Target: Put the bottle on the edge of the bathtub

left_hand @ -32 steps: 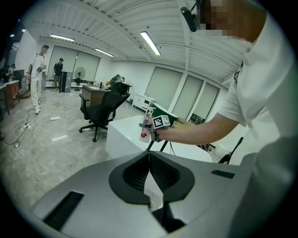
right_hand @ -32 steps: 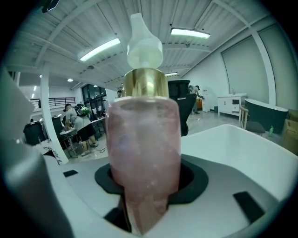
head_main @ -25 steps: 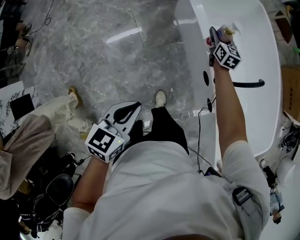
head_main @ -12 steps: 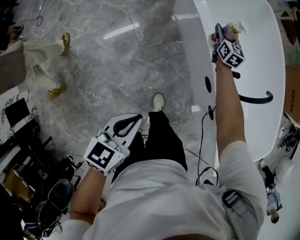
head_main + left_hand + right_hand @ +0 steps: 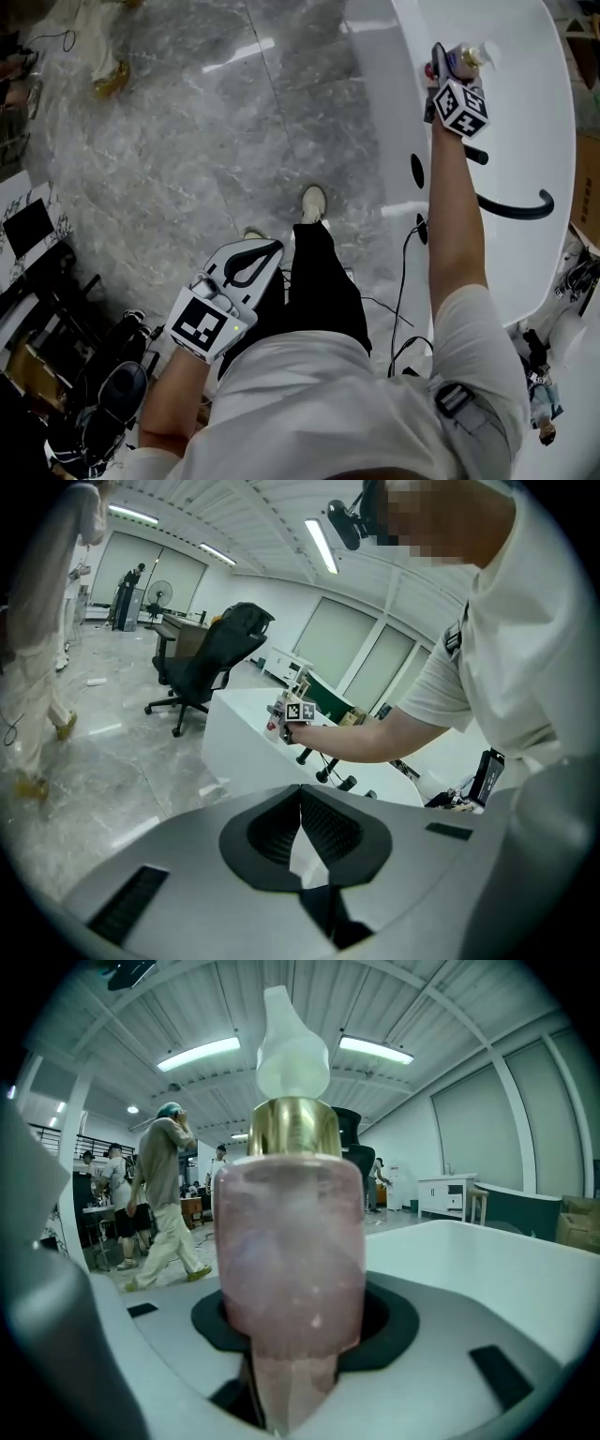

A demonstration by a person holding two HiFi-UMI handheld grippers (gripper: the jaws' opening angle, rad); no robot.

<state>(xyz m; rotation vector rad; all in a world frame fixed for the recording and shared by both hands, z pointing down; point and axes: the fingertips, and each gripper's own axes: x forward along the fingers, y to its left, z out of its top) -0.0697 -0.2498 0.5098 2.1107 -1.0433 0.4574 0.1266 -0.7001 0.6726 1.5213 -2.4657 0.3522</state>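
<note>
The bottle (image 5: 291, 1241) is being clamped upright by the right gripper (image 5: 442, 67) at the bathtub (image 5: 398, 84) edge; set-down and release are outstanding. The left gripper (image 5: 251, 255) is being held closed, empty.

Your right gripper (image 5: 448, 64) is stretched out ahead of you on the right, over the near edge of the bathtub (image 5: 525, 84), with the bottle (image 5: 466, 58) upright between its jaws. Right of your forearm, a curved bar (image 5: 516, 204) reaches across the tub. Your left gripper (image 5: 251, 255) hangs low over the floor (image 5: 187, 141) — just left of your leg, well apart from the tub. Your shoe (image 5: 313, 200) stands between them, near the tub wall. An office chair (image 5: 208, 663) stands beyond the tub.
</note>
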